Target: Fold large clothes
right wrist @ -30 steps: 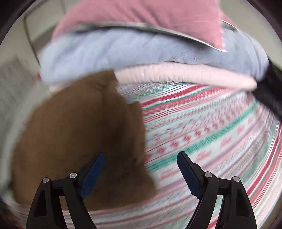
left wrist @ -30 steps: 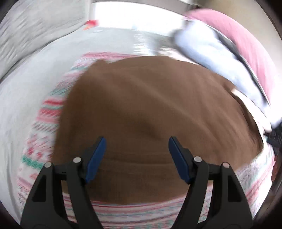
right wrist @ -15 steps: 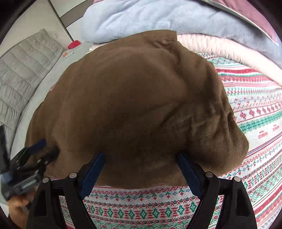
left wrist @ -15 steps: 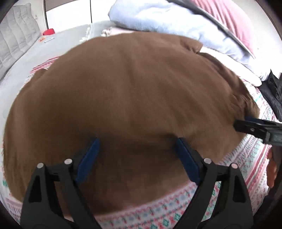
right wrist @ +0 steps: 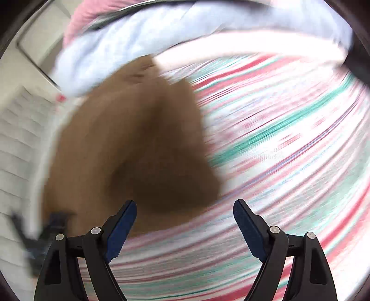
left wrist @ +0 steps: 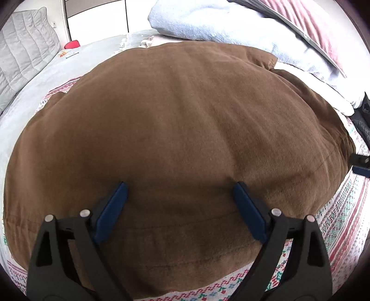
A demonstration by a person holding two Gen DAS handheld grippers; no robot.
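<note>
A large brown garment (left wrist: 175, 129) lies spread on a bed with a red, green and white patterned cover (left wrist: 342, 208). My left gripper (left wrist: 180, 192) is open and empty, low over the garment's near hem. In the blurred right wrist view the garment (right wrist: 134, 148) lies to the left. My right gripper (right wrist: 185, 210) is open and empty above the patterned cover (right wrist: 289, 139), just past the garment's near right corner. Part of the right gripper shows at the right edge of the left wrist view (left wrist: 360, 163).
A light blue blanket (left wrist: 231, 25) and a pink pillow (left wrist: 312, 20) are piled at the head of the bed. A grey quilted cushion (left wrist: 20, 60) and a small red object (left wrist: 71, 44) lie far left. A dark item (left wrist: 363, 120) sits at the right edge.
My right gripper has swung away to the right, off the garment and over the patterned cover, with strong blur. My left gripper has stayed over the near hem, a little closer.
</note>
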